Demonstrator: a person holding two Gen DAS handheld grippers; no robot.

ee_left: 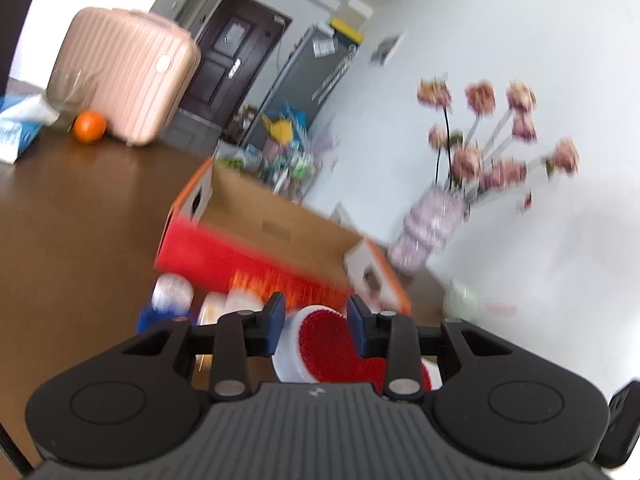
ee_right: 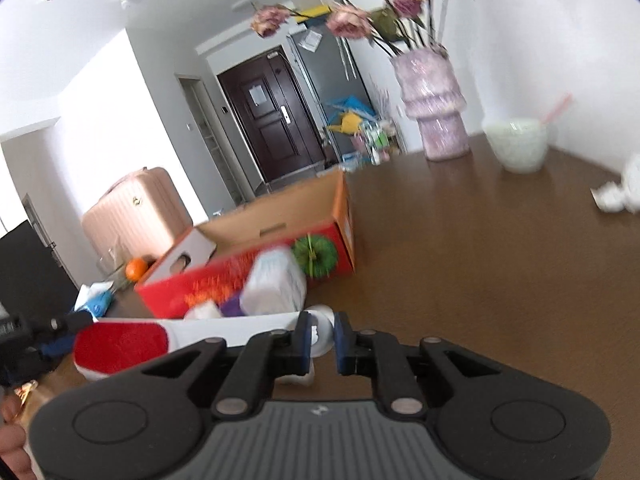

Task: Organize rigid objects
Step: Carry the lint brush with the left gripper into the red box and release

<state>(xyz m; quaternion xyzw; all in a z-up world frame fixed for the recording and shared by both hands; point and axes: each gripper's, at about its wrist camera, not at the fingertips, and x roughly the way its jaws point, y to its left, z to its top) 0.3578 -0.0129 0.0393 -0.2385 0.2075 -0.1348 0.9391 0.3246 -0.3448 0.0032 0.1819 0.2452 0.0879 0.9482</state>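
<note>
A white brush with a red bristle pad (ee_left: pixel 320 344) is held off the brown table between both grippers. My left gripper (ee_left: pixel 316 320) is shut on its red-padded head. In the right wrist view the brush (ee_right: pixel 120 344) runs from that head at the left to its white handle tip, where my right gripper (ee_right: pixel 323 334) is shut on it. Behind it stands an open red and orange cardboard box (ee_left: pixel 260 220) (ee_right: pixel 276 216). A clear bottle with a blue base (ee_left: pixel 168 296), a white packet (ee_right: pixel 276 280) and a green round thing (ee_right: pixel 314 256) lie against the box's front.
A pink suitcase (ee_left: pixel 124 72) and an orange (ee_left: pixel 89 126) stand at the table's far left by a tissue box (ee_left: pixel 16 128). A lilac vase of flowers (ee_right: pixel 436 104), a pale green bowl (ee_right: pixel 516 144) and crumpled white paper (ee_right: pixel 620 192) sit by the white wall.
</note>
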